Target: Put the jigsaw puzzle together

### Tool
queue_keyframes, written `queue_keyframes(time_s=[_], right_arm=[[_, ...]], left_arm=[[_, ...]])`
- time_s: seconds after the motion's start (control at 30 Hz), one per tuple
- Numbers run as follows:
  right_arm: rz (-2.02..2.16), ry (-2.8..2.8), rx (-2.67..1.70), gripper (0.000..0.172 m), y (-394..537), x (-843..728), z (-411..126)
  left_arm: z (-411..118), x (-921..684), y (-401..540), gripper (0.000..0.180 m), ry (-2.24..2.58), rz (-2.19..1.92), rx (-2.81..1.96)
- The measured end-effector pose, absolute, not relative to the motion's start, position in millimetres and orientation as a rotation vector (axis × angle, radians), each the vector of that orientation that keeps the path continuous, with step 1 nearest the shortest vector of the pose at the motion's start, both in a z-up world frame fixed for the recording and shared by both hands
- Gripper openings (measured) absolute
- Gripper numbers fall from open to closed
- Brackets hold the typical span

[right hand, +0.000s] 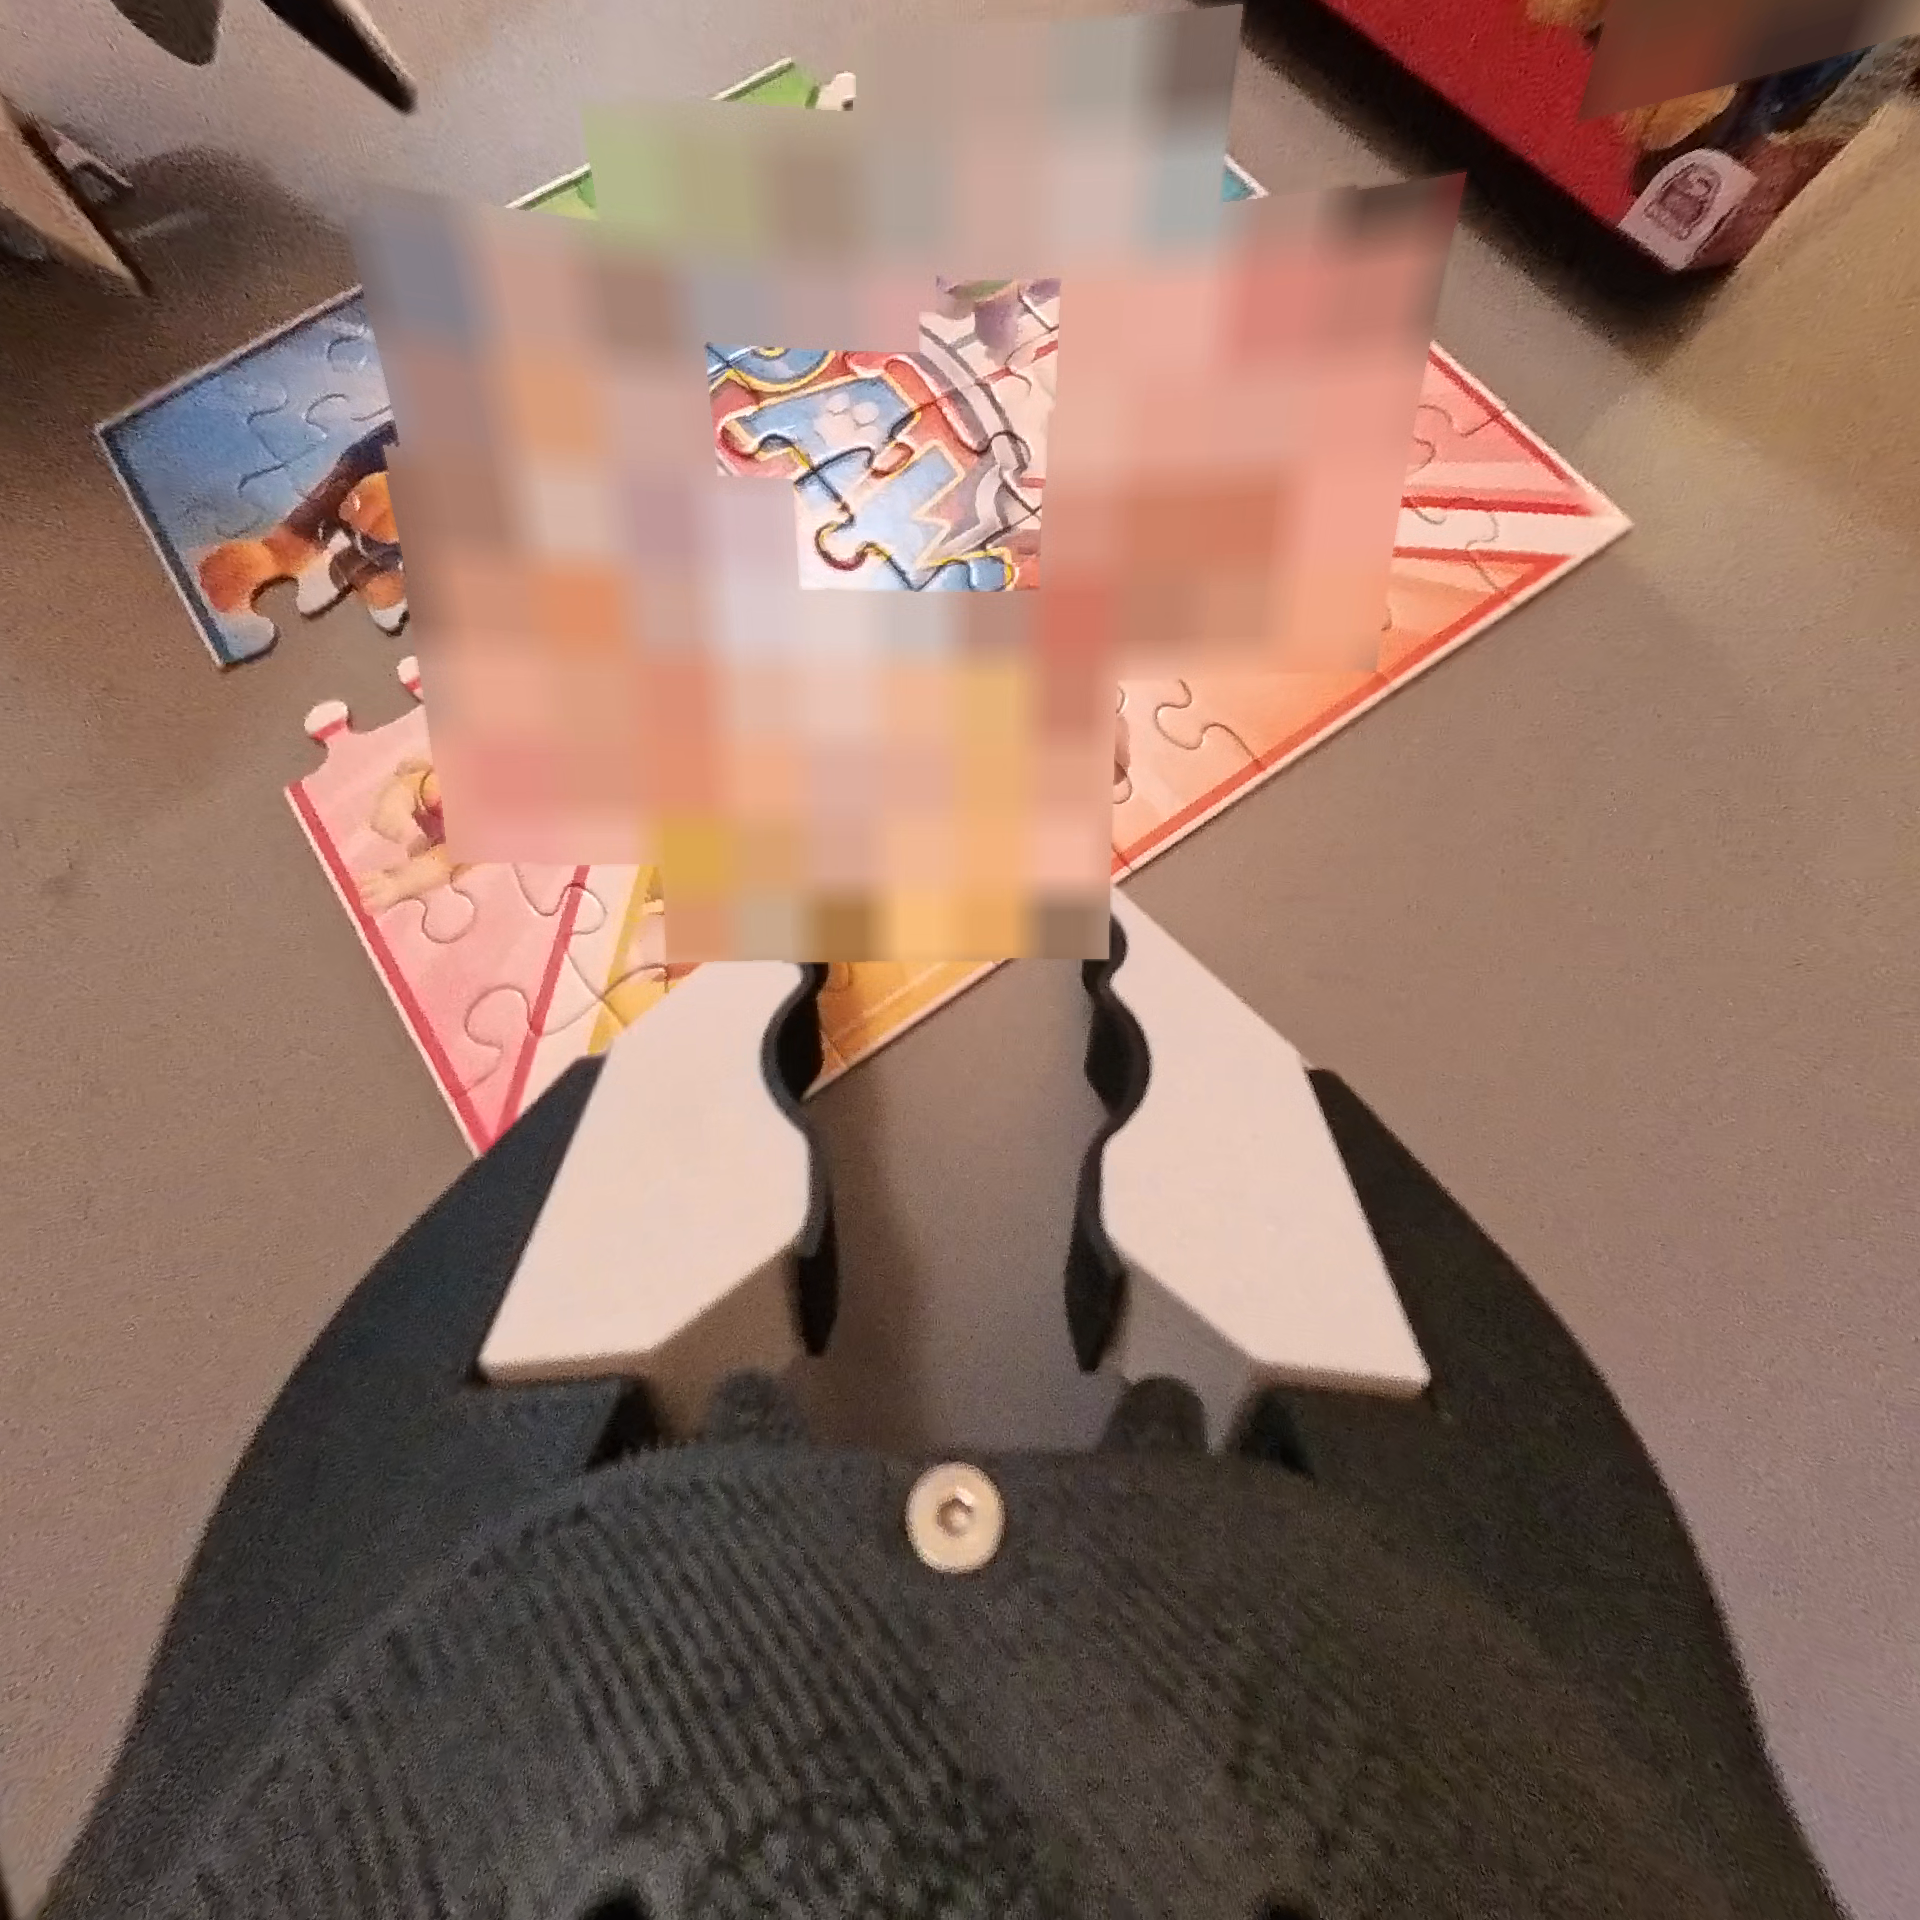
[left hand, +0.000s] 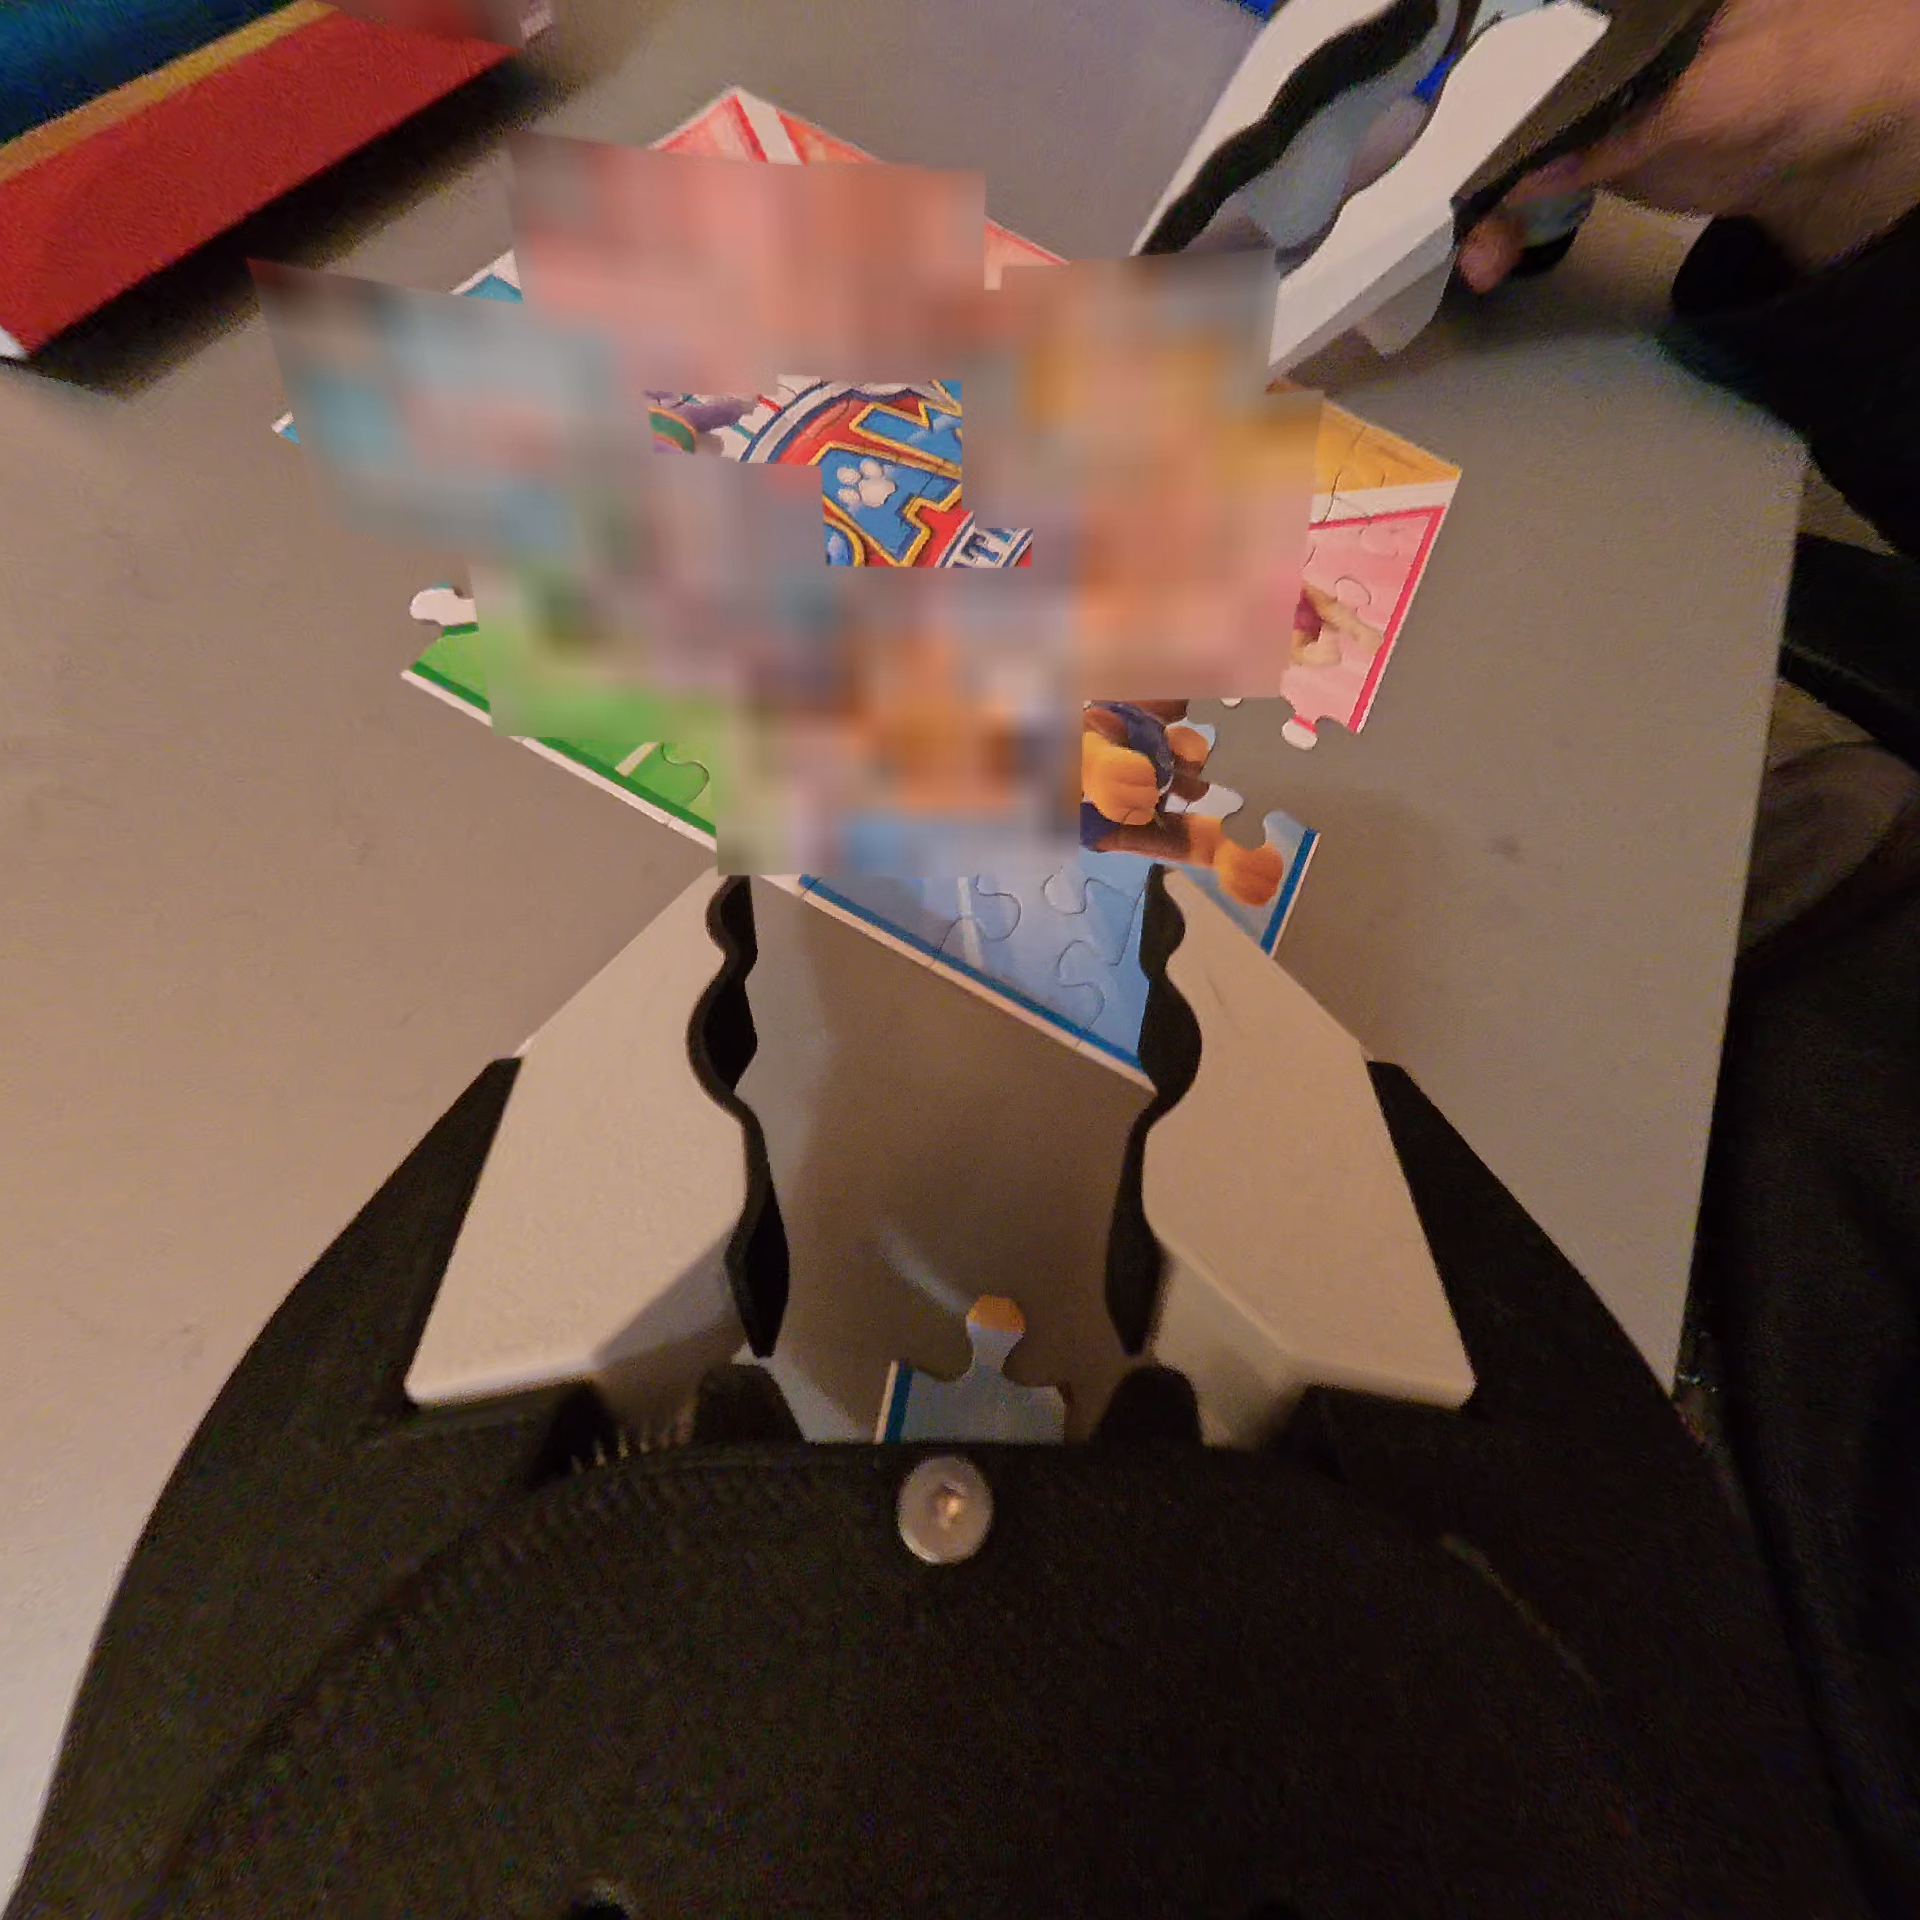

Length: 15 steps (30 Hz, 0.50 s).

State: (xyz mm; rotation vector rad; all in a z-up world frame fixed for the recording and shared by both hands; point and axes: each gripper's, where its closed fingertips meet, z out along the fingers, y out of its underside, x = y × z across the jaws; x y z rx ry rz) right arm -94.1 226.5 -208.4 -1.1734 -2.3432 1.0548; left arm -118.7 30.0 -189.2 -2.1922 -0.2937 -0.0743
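Red box: we see it lying flat at the far left of the tabletop (left hand: 208,935), well apart from both grippers (left hand: 187,177).
Left gripper: its jaws stand spread with nothing between them, hovering over the blue corner of the puzzle (left hand: 945,894).
Loose piece: we find it flat on the tabletop, close under the left gripper's body (left hand: 982,1382); we judge it light, thin and stiff, hard to pinch flat, easiest taken by an edge or its knob.
Puzzle: nearly whole, flat in the middle of the tabletop (right hand: 1455,499); a gap shows at one edge. We judge the joints weak, so it likely breaks if lifted.
Right gripper: jaws spread, bare, above the puzzle's orange corner (right hand: 951,977).
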Motion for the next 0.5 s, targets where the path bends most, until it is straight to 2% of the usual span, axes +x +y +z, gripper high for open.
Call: queue_keyframes(time_s=[0.5], right_arm=[[1.058,-2.298,-1.159,0.049,224,-97,-208]], left_arm=[[-201,-105,33,0.076,-0.263,-0.065,-2.256]])
